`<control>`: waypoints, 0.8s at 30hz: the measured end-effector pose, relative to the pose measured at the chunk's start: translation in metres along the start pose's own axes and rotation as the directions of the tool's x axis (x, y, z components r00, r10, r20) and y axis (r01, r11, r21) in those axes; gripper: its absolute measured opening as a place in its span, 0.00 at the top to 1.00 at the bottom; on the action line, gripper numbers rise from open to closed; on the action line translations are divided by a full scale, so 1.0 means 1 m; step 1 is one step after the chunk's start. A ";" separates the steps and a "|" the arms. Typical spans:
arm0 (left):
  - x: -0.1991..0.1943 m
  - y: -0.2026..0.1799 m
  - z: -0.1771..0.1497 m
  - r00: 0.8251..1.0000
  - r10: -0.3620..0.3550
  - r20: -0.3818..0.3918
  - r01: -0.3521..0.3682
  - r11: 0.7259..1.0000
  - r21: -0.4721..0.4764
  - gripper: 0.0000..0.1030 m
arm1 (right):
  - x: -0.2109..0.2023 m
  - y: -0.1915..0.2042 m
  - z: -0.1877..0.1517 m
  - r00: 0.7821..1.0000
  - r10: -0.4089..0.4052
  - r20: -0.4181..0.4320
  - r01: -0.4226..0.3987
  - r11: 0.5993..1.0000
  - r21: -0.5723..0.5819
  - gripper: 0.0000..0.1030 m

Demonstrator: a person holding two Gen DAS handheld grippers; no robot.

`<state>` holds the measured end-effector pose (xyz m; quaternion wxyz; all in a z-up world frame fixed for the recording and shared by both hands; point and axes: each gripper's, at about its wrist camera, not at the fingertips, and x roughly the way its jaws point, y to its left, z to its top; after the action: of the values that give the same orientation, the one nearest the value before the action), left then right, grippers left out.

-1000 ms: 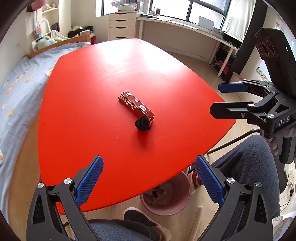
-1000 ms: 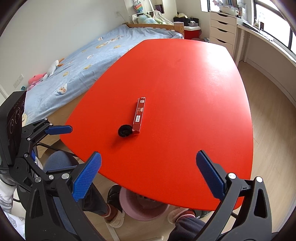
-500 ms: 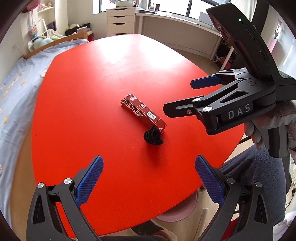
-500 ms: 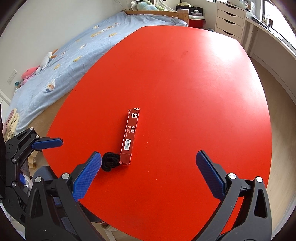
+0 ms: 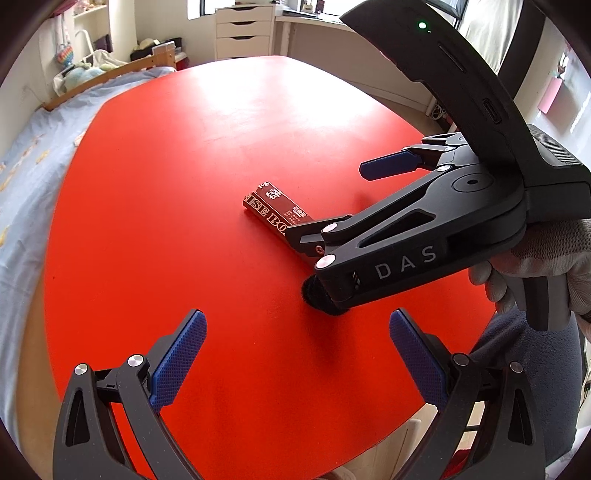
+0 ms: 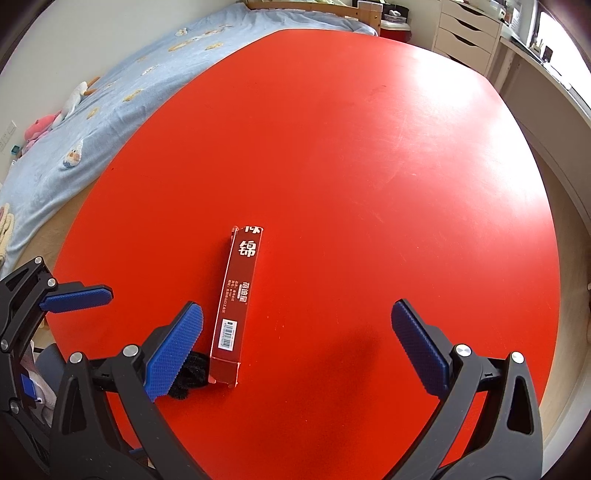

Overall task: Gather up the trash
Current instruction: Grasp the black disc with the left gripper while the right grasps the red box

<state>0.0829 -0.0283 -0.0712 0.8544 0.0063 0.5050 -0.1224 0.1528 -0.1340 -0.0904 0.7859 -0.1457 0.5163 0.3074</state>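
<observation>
A long dark-red carton (image 6: pixel 236 299) lies flat on the red table (image 6: pixel 369 166), with a small black crumpled scrap (image 6: pixel 190 374) touching its near end. My right gripper (image 6: pixel 295 347) is open and hovers low over the carton's near end, its left finger beside the scrap. In the left wrist view the right gripper (image 5: pixel 328 199) covers part of the carton (image 5: pixel 273 208) and most of the scrap (image 5: pixel 314 295). My left gripper (image 5: pixel 297 360) is open and empty, nearer the table's front edge.
A bed with a blue cover (image 6: pixel 92 110) runs along the table's left side. White drawers (image 5: pixel 243 33) and a long desk under the window stand beyond the far end. The person's gloved hand (image 5: pixel 546 258) holds the right gripper.
My right gripper has moved forward and down over the table to the carton and scrap. My left gripper has also moved forward over the table. Both stay open.
</observation>
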 end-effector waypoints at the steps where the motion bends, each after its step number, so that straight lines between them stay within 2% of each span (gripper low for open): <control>1: 0.001 0.000 0.000 1.000 0.000 -0.001 0.000 1.000 -0.002 0.07 | 0.001 0.000 0.001 1.000 -0.002 0.002 0.002 1.000 -0.001 0.03; 10: 0.011 -0.001 -0.002 1.000 0.014 0.008 -0.014 1.000 -0.004 0.08 | 0.006 -0.001 0.004 1.000 -0.003 0.008 0.003 1.000 0.002 0.05; 12: 0.012 -0.002 -0.002 1.000 0.016 0.010 -0.015 1.000 -0.006 0.08 | 0.006 0.001 0.003 1.000 -0.012 0.011 0.012 1.000 -0.012 0.19; 15: 0.012 -0.003 -0.003 1.000 0.013 0.022 -0.013 1.000 0.000 0.08 | 0.003 0.001 0.004 1.000 -0.017 0.022 0.018 1.000 -0.023 0.31; 17: 0.012 -0.005 -0.003 1.000 0.017 0.025 -0.017 1.000 0.007 0.10 | 0.002 -0.001 0.004 0.999 -0.032 0.029 0.033 0.999 -0.027 0.46; 19: 0.014 -0.006 -0.004 1.000 0.017 0.014 -0.017 1.000 0.010 0.26 | 0.000 -0.002 0.004 0.999 -0.028 0.034 0.029 0.999 -0.026 0.58; 21: 0.013 -0.007 -0.003 0.999 0.025 0.021 -0.025 1.000 0.012 0.37 | -0.001 -0.004 0.004 0.999 -0.022 0.036 0.023 0.999 -0.024 0.72; 22: 0.012 -0.008 -0.003 0.999 0.027 0.022 -0.027 1.000 0.013 0.41 | -0.002 -0.005 0.003 0.999 -0.016 0.036 0.017 1.000 -0.021 0.74; 23: 0.012 -0.008 -0.003 0.999 0.033 0.022 -0.034 0.999 0.016 0.52 | -0.002 -0.006 0.002 0.999 -0.009 0.036 0.009 1.000 -0.017 0.83; 24: 0.012 -0.008 -0.002 0.999 0.035 0.020 -0.035 0.999 0.016 0.59 | -0.003 -0.006 0.002 0.999 0.000 0.035 0.001 1.000 -0.015 0.85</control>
<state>0.0848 -0.0382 -0.0811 0.8613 0.0209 0.4952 -0.1116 0.1577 -0.1385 -0.0878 0.7937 -0.1466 0.5002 0.3136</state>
